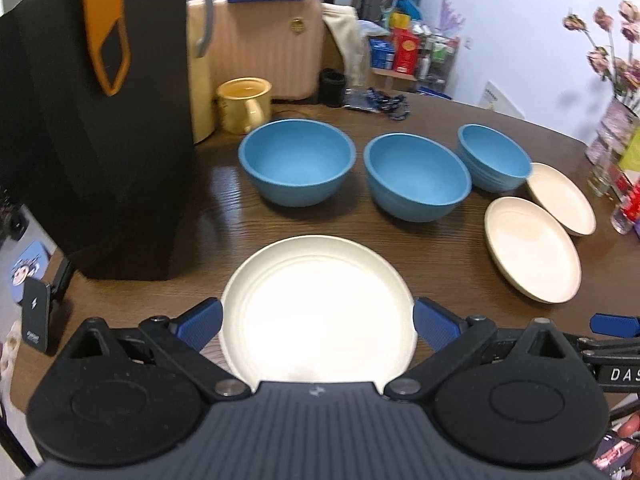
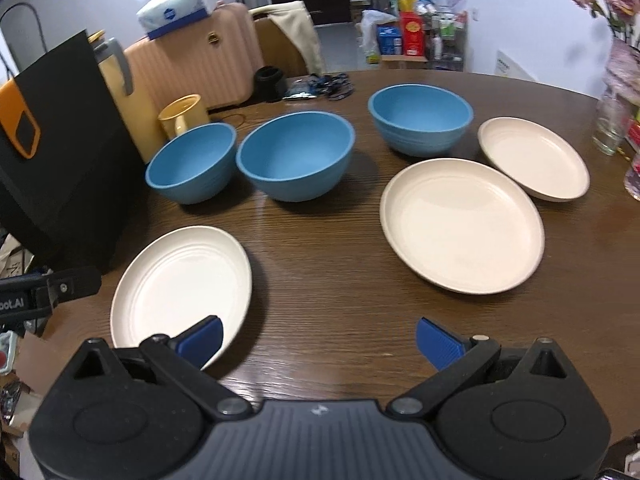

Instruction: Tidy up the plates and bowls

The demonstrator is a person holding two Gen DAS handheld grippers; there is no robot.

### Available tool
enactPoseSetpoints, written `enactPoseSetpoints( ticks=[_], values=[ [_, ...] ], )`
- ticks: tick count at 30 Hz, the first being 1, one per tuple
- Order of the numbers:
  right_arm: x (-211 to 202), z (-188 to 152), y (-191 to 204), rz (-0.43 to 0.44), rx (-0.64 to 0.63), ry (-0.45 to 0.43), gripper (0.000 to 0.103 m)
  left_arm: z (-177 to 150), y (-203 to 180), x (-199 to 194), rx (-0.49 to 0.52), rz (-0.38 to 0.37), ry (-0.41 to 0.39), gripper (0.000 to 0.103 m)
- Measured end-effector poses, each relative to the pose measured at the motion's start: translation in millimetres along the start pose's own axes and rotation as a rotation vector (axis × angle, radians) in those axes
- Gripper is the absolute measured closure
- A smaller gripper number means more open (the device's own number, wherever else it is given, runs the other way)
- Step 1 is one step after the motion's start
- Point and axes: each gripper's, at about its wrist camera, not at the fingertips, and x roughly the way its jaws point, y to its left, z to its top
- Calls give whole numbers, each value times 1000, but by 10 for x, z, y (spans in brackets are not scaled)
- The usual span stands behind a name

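Your left gripper (image 1: 318, 326) and right gripper (image 2: 319, 342) both gape wide; smooth round cream plates (image 2: 462, 224) and matte blue bowls (image 2: 296, 156) dot the wood-grain table (image 2: 328, 280).

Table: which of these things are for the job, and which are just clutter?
Job: three blue bowls; three cream plates.

Clutter: yellow mug, black bag, black cup, glass vase, blue cord.
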Motion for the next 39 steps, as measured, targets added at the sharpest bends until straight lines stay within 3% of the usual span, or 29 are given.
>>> enactPoseSetpoints(
  ticks=[15,39],
  values=[
    [-141,32,-665,-38,30,-16,0,42,-698,51,43,-18,-6,0],
    [-69,571,-2175,93,-185,39,0,-15,-2282,91,-151,127,-9,0]
  ],
)
